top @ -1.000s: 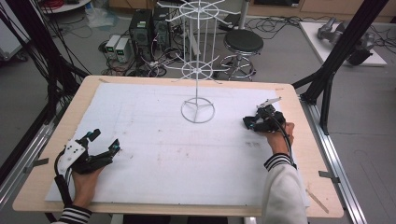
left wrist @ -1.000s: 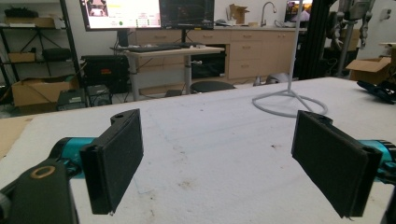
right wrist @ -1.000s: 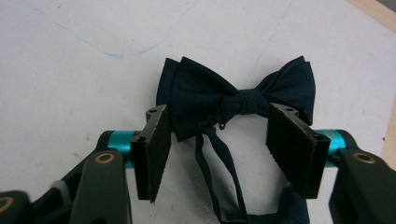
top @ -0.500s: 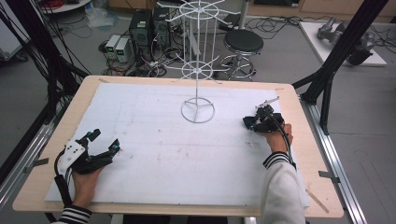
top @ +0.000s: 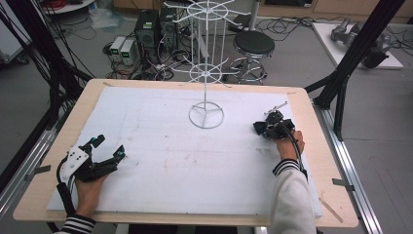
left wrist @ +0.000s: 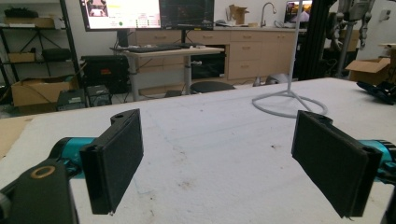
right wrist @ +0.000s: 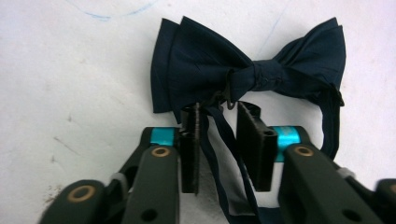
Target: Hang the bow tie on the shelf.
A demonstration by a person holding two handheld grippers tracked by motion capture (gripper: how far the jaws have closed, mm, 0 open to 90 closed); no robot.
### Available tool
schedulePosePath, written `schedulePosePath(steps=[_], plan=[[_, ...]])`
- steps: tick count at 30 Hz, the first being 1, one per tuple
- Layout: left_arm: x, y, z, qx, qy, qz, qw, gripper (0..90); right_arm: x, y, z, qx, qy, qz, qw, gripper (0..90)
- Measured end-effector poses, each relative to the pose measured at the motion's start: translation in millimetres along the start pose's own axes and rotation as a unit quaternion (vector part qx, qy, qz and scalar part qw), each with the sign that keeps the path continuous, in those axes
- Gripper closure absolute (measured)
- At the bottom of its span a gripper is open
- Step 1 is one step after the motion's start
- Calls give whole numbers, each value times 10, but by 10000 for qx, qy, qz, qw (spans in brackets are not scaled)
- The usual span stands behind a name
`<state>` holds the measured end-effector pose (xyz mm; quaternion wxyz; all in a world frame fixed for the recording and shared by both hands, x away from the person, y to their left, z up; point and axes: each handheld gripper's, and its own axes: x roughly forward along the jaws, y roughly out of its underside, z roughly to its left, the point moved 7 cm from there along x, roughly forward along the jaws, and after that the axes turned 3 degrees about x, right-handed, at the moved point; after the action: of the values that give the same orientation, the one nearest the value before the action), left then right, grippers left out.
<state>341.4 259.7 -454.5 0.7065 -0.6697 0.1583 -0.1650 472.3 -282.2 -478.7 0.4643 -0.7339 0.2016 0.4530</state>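
right gripper (right wrist: pixel 218 119) edged nearer, jaws narrow around bow tie (right wrist: pixel 247 70) strap, left gripper (left wrist: pixel 217 154) wide

floor: grey (top: pixel 380 122) | stool (top: pixel 253 45) | computer towers (top: pixel 146 29) | wooden cabinets (left wrist: pixel 243 51) | monitors (left wrist: pixel 121 11)

The bow tie's strap (right wrist: pixel 219 154) runs off the frame's bottom edge.

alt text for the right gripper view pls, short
A dark navy bow tie lies flat on a white table surface, seen from close above. The right gripper points at its knot, its two black jaws narrowly apart on either side of the tie's thin neck strap, not visibly clamping it.
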Motion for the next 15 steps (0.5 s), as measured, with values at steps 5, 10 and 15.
schedulePosePath(steps=[5, 10, 15], plan=[[1, 0, 0, 1, -1, -3, 10000, 170, 9, -11, -5, 90, 103, -26, 9999, 785], [0, -1, 0, -3, 0, -7, 10000, 170, 6, -11, -28, 149, 156, -52, 9998, 869], [0, -1, 0, -3, -1, -8, 10000, 170, -8, -6, -40, 208, 149, -107, 9996, 874]])
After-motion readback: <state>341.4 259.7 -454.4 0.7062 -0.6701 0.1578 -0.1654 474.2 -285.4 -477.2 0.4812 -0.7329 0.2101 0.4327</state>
